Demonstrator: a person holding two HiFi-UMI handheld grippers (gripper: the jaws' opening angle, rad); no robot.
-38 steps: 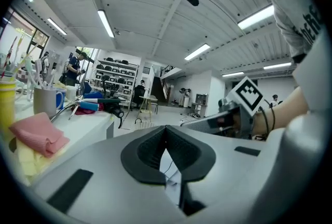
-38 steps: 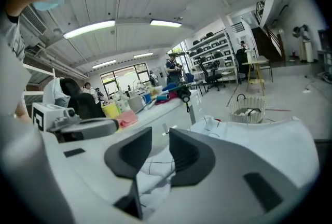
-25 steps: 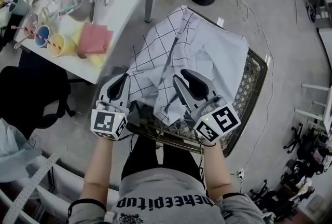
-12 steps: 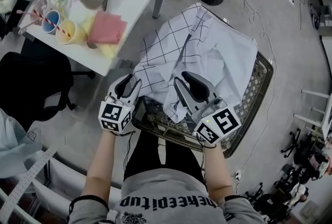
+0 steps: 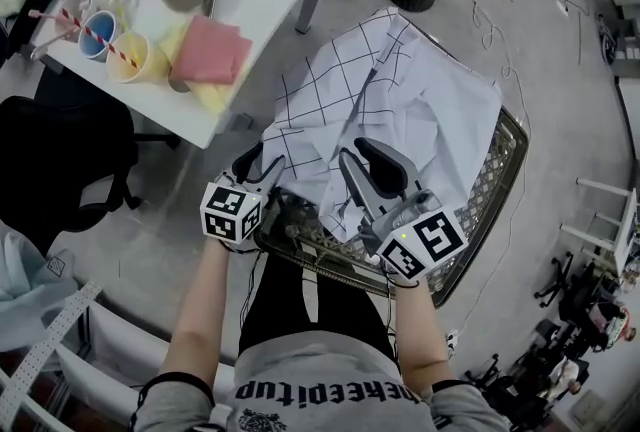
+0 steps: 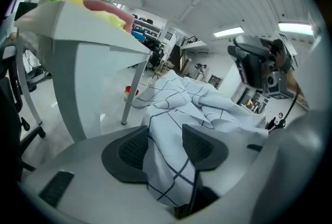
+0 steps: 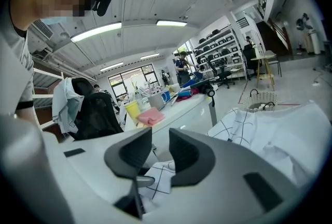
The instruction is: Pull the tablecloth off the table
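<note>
- White cloth with a black grid: where is the tablecloth (image 5: pixel 400 100) found?
- It is heaped in a wire basket (image 5: pixel 505 160) on the floor, just beside the table (image 5: pixel 270 10). It is already off the tabletop.
- How are the grippers seen?
- The left gripper (image 5: pixel 258 170) is spread. Its jaws have just been opening, and a fold of the cloth lies loose between them, not squeezed. The right gripper (image 5: pixel 365 158) is held half spread over the heap. Cloth is seen beneath its jaws, but nothing is pinched between the pads.
- How is the cloth expected to handle?
- It is judged light, thin and limp. No shape is kept, creases are formed wherever it settles, and it can be bunched without harm. Some slip through the pads is to be expected if only one layer is taken.
- Where is it best taken?
- A raised fold or an edge by the basket's near rim is preferred, with several layers gathered. Snagging on the wire mesh is the risk to be watched.
</note>
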